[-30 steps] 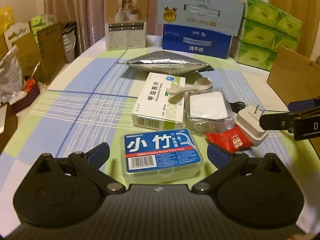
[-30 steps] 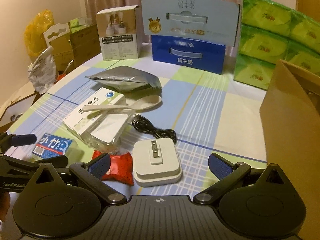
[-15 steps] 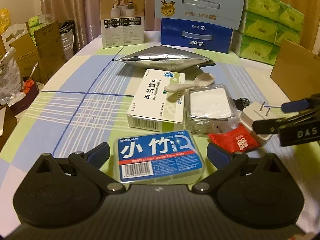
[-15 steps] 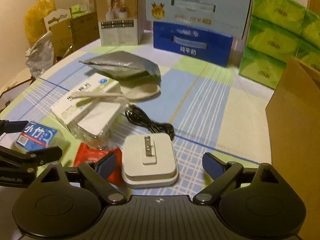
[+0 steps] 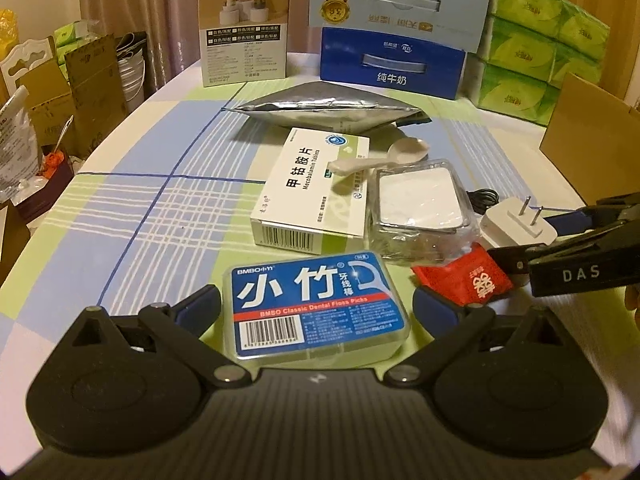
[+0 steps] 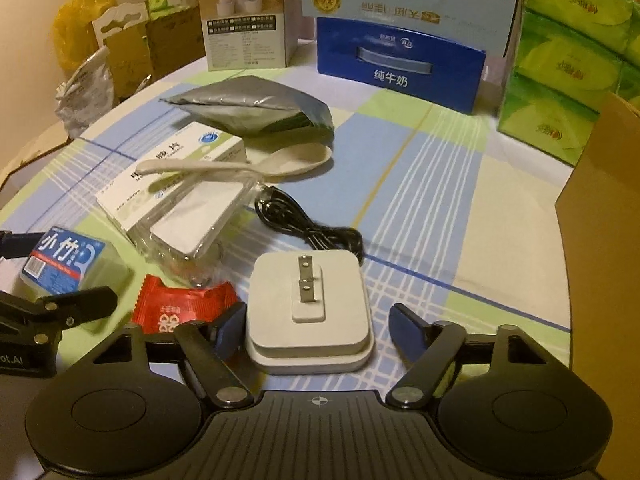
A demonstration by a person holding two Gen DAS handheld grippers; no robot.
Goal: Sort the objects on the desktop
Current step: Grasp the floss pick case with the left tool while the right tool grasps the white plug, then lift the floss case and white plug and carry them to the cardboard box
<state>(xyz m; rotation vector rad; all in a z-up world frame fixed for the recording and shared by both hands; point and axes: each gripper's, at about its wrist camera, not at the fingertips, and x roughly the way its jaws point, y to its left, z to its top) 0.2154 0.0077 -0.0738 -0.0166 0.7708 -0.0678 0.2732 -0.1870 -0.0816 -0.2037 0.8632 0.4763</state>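
A blue-labelled floss pick box (image 5: 316, 304) lies on the checked tablecloth between the open fingers of my left gripper (image 5: 316, 306); it also shows in the right wrist view (image 6: 64, 260). A white plug adapter (image 6: 310, 308), prongs up, sits between the open fingers of my right gripper (image 6: 314, 326), the left pad close to its side. A red sachet (image 6: 180, 306) lies left of it. Behind are a white medicine box (image 5: 316, 188), a clear case with a white pad (image 5: 420, 204), a white spoon (image 6: 240, 164), a silver pouch (image 5: 328, 108) and a black cable (image 6: 308, 228).
A beige carton (image 5: 244, 24), a blue milk carton (image 5: 392, 60) and green tissue packs (image 5: 536, 52) line the table's back. A brown cardboard box (image 6: 604, 224) stands at the right edge. Bags and boxes (image 5: 60, 92) crowd the floor on the left.
Both grippers have moved forward. The floss box now sits deeper between the left fingers. The right fingers have narrowed around the adapter.
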